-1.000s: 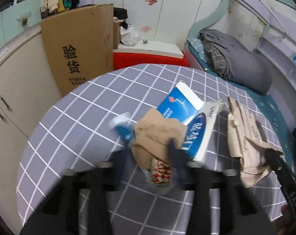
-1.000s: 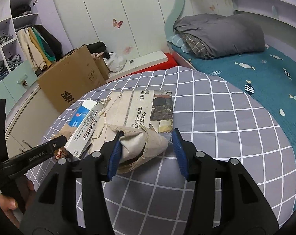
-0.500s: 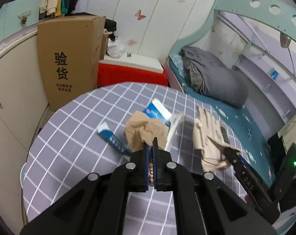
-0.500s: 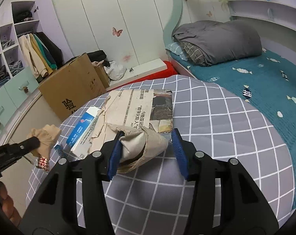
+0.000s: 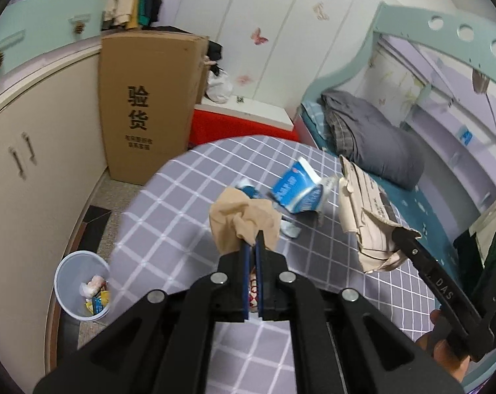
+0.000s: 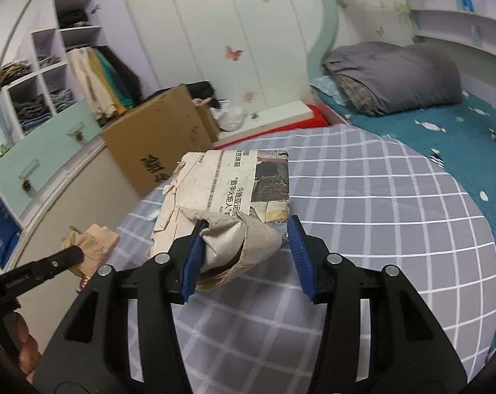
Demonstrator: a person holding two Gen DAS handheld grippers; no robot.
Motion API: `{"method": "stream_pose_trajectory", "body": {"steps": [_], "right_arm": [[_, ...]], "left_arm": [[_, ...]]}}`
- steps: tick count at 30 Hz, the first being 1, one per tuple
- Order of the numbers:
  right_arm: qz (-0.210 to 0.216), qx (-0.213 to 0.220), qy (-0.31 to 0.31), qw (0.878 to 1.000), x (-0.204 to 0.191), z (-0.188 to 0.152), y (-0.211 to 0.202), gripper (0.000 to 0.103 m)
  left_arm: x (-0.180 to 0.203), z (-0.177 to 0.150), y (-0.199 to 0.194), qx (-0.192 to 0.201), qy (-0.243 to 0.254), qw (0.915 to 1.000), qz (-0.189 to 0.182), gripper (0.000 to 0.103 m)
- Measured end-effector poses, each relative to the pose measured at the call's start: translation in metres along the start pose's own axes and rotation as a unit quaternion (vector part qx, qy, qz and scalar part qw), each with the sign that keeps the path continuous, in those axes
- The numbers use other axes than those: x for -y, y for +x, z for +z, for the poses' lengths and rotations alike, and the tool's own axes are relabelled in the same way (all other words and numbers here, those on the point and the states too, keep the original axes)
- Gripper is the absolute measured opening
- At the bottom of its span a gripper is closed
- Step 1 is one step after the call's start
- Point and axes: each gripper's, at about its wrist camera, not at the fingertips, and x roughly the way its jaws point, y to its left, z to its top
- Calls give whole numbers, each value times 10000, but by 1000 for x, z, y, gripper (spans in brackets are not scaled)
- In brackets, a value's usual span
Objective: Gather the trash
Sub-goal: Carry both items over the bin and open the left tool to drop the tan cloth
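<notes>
My left gripper (image 5: 252,243) is shut on a crumpled tan wad (image 5: 241,216), held above the grey checked table (image 5: 182,203); a red-and-white patterned scrap shows between the fingers below it. On the table lie a blue-and-white carton (image 5: 297,190) and a small blue wrapper (image 5: 248,192). My right gripper (image 6: 244,233) is shut on a folded, torn newspaper (image 6: 234,187), lifted off the cloth. The newspaper (image 5: 362,203) and the right gripper (image 5: 408,239) also show in the left wrist view. The left gripper (image 6: 74,256) and the tan wad (image 6: 90,243) appear at the left of the right wrist view.
A white bin (image 5: 80,285) with some rubbish inside stands on the floor left of the table, beside cream cupboards. A tall cardboard box (image 5: 149,108) stands behind the table. A bed with a grey duvet (image 6: 392,75) lies to the right.
The left gripper closed on the tan wad, lifted it and drew back toward the table's left edge; the bin came into view. The right gripper rose with the newspaper.
</notes>
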Motion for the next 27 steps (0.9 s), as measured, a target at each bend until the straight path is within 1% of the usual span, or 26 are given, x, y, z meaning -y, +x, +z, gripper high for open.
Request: {"method": "stream_pose_trajectory", "body": {"steps": [4, 9, 13, 15, 16, 20, 23, 25, 27], "right_arm": [[393, -27, -320, 9987, -55, -5, -6, 48], [890, -217, -778, 9928, -132, -24, -1, 48], [1307, -529, -1159, 9832, -202, -50, 15, 48], [1454, -647, -1302, 9786, -226, -62, 20, 48], [1565, -756, -1389, 9749, -244, -71, 27, 48], [1716, -978, -1585, 9674, -286, -95, 45, 48], [1742, -1097, -1722, 9633, -314, -111, 64, 48], [1726, -1164, -1800, 9614, -330, -121, 79, 48], [1676, -1204, -1864, 9605, -339, -129, 92, 48]], "left_arm": [[-38, -4, -26, 173, -251, 9994, 153, 3], [-99, -16, -56, 304, -621, 9965, 461, 3], [-159, -30, -78, 379, -989, 9905, 874, 3], [-182, -36, -84, 377, -1126, 9873, 1052, 3], [-195, -40, -86, 352, -1193, 9858, 1124, 3], [-245, -52, -84, 210, -1490, 9778, 1462, 3], [-276, -57, -74, 65, -1607, 9720, 1712, 3], [-293, -60, -62, -65, -1690, 9696, 1770, 3], [-310, -60, -48, -196, -1764, 9668, 1838, 3]]}}
